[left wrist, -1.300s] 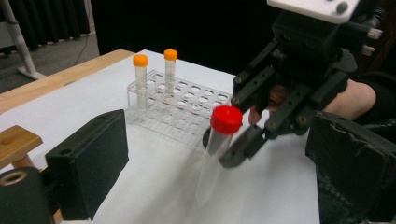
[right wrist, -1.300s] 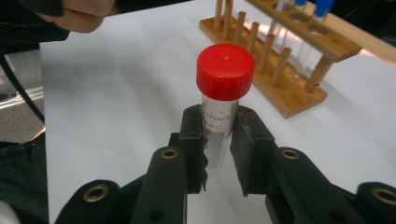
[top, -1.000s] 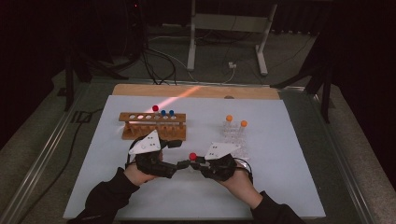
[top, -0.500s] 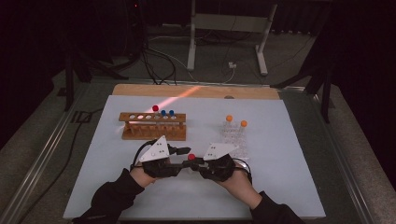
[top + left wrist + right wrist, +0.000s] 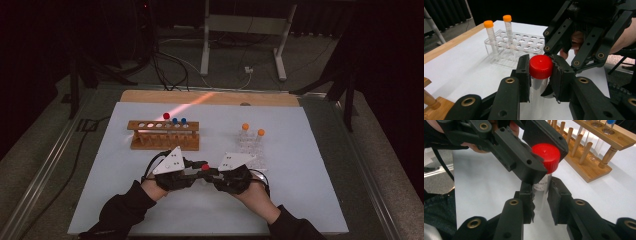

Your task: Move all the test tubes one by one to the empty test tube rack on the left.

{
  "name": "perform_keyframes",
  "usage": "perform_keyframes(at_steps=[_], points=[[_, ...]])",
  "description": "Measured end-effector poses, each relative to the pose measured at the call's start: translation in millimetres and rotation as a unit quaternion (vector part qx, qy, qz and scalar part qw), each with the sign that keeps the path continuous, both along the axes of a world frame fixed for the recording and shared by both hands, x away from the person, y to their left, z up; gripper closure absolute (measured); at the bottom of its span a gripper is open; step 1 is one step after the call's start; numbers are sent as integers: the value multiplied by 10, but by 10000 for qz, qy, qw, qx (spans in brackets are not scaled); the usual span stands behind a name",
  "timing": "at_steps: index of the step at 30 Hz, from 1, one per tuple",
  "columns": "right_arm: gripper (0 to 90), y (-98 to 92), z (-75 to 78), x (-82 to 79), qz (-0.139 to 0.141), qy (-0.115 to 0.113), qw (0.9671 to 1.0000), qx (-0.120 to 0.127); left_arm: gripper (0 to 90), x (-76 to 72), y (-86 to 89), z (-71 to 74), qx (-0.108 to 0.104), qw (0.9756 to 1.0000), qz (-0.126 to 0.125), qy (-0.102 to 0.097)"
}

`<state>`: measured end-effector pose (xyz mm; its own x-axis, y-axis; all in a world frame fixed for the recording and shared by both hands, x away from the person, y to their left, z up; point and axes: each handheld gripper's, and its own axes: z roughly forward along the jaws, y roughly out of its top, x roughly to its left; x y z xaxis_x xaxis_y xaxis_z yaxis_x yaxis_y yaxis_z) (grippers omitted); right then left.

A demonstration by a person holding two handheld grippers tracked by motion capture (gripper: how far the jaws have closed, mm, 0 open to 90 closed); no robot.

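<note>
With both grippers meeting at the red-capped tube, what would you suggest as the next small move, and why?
Probably twist the red cap loose with the left gripper while the right gripper keeps the tube steady. The left jaws have just been closing and now sit against the cap's sides, and the right jaws clamp the clear body below it, so the tube is braced for unscrewing.

Your clear test tube stands upright above the white table, between the wooden rack and the clear plastic rack. Its red screw cap sits on top, fully on.
</note>
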<state>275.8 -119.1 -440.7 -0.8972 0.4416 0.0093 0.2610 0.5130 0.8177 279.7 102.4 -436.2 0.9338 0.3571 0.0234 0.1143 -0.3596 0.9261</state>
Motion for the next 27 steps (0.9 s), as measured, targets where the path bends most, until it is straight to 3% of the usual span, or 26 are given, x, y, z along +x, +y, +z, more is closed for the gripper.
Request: perform_keyframes(at_steps=[3,9,16,20,27], points=[[613,-20,17,-1,-93,-66,9999,65,715,20,52,58,-93,9999,36,16],[397,-101,81,6,-293,-252,9988,289,716,73,210,220,-75,9995,281,-94],[151,-171,135,30,-404,-181,9974,576,716,160,460,436,-87,9977,650,-191],[18,-194,160,48,-412,-112,9969,665,716,238,637,576,-181,9950,954,-247],[5,-226,171,56,-394,-187,9964,728,716,400,876,741,-242,9894,1394,-340]])
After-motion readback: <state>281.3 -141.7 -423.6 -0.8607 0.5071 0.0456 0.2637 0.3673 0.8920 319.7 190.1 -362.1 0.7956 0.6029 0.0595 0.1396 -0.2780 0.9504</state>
